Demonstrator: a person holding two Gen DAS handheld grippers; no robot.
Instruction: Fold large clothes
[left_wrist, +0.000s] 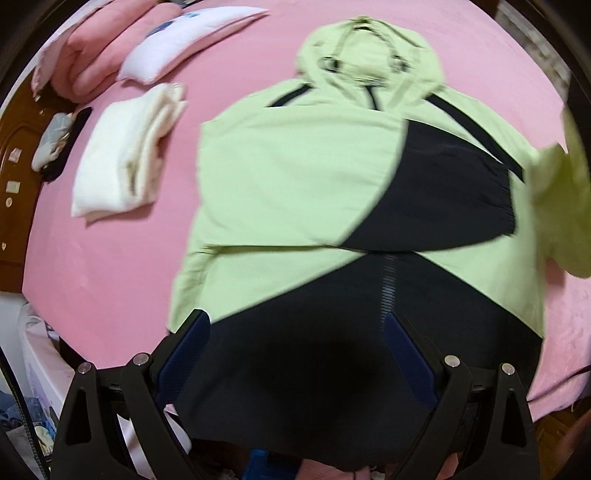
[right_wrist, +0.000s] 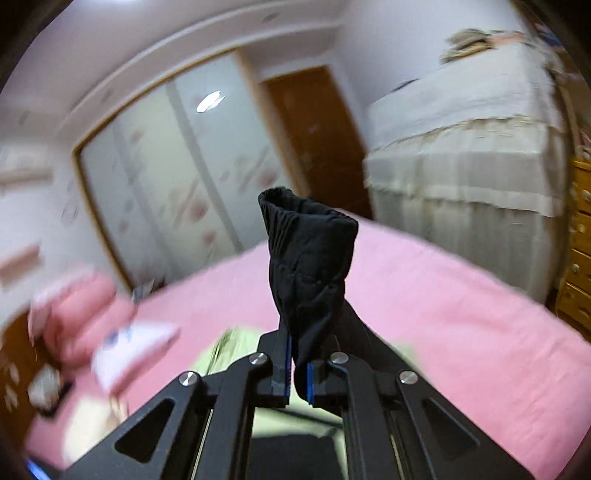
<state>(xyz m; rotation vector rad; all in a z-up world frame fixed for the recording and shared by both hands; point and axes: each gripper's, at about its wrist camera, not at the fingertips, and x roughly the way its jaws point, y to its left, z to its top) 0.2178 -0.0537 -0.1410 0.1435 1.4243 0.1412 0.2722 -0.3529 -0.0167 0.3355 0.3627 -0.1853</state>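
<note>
1. Left wrist view: the green-and-black jacket (left_wrist: 332, 192) is spread on the pink bed (left_wrist: 110, 266), hood at the far end. One sleeve (left_wrist: 436, 192) is already laid across the chest; the second sleeve and the body folds are judged still to come. The left gripper (left_wrist: 295, 354) is held wide open above the black hem, gripping nothing.

2. Right wrist view: the right gripper (right_wrist: 298, 373) is clamped on the black elastic cuff (right_wrist: 308, 251) of the other sleeve, raised clear of the bed.

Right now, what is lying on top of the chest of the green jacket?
One sleeve lies folded across the green jacket, its black cuff toward the right. It covers the upper zipper; only the lower zipper shows. Beneath everything is the pink bed sheet.
</note>
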